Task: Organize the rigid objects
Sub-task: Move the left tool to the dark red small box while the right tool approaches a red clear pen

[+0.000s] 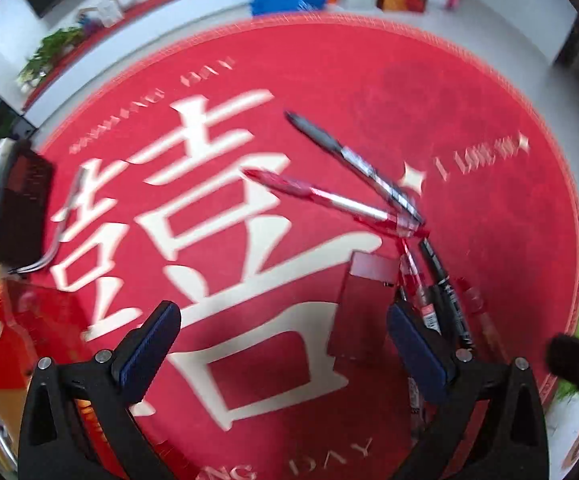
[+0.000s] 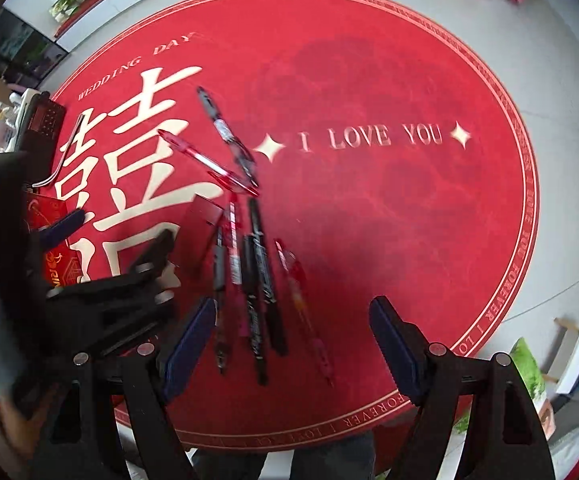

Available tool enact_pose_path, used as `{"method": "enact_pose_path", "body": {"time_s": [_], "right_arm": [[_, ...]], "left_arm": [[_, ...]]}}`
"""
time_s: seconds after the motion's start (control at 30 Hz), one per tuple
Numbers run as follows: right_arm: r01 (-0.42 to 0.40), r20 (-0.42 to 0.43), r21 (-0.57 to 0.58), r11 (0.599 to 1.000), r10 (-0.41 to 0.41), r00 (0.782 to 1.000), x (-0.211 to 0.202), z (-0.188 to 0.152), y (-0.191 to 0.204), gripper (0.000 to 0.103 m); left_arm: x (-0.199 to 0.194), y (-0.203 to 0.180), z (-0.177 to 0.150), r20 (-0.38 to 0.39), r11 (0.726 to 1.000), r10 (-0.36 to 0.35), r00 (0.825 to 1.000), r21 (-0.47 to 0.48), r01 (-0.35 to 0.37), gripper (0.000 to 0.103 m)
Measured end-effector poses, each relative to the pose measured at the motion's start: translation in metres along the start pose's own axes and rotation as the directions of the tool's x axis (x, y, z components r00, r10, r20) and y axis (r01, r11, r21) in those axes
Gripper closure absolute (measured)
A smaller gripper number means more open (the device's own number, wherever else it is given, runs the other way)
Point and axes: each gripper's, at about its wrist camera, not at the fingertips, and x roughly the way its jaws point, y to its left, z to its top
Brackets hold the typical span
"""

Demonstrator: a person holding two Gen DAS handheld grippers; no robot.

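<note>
Pens: a group of slim plastic pens, black and red, lies side by side on the round red felt mat (image 2: pixel 369 80), tips toward the near rim, apparently gathered into a row (image 2: pixel 249 280).
Stray pens: one long black pen (image 2: pixel 225 132) and one translucent red pen (image 2: pixel 205 162) lie further off, angled so that their ends cross just above the row; they look not yet sorted.
Red box: a small flat red rectangular box (image 1: pixel 363 304) lies just left of the row, close to it.
Left gripper (image 1: pixel 281 352): jaws spread wide, nothing between the blue pads, pointing steeply down over the box and the row's left edge.
Right gripper (image 2: pixel 293 344): jaws apart and empty, hanging over the near ends of the row.
Judgement: both claws seem free for the two stray pens.
</note>
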Motion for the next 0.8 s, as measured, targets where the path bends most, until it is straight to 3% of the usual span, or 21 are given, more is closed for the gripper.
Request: {"method": "enact_pose_path", "body": {"time_s": [0.23,0.43,0.53,0.63,0.8], "right_arm": [[-0.041,-0.012,0.055,0.998,0.042,0.999,0.009,0.0,-0.036,0.023],[-0.048,-0.007,0.072,0.996,0.049,0.999,0.01,0.005,-0.048,0.023],[-0.052,-0.013,0.073,0.996,0.053,0.998,0.013,0.004,-0.05,0.023],[-0.055,-0.025,0.07,0.996,0.057,0.998,0.017,0.001,-0.049,0.023],[-0.049,-0.048,0.052,0.997,0.051,0.998,0.024,-0.003,-0.046,0.023]], "left_arm": [[0.017,-0.022,-0.001,-0.034,0.995,-0.019,0.999,0.099,0.022,0.0],[0.021,-0.018,-0.003,-0.027,0.994,-0.061,0.998,0.088,0.063,0.0],[0.025,-0.002,-0.008,-0.038,0.999,-0.019,0.999,0.028,0.02,0.0],[0.033,0.016,-0.015,-0.083,0.998,-0.048,0.995,-0.039,0.045,0.0],[0.031,0.01,-0.011,-0.029,0.999,0.028,0.999,0.016,-0.028,0.0]]}}
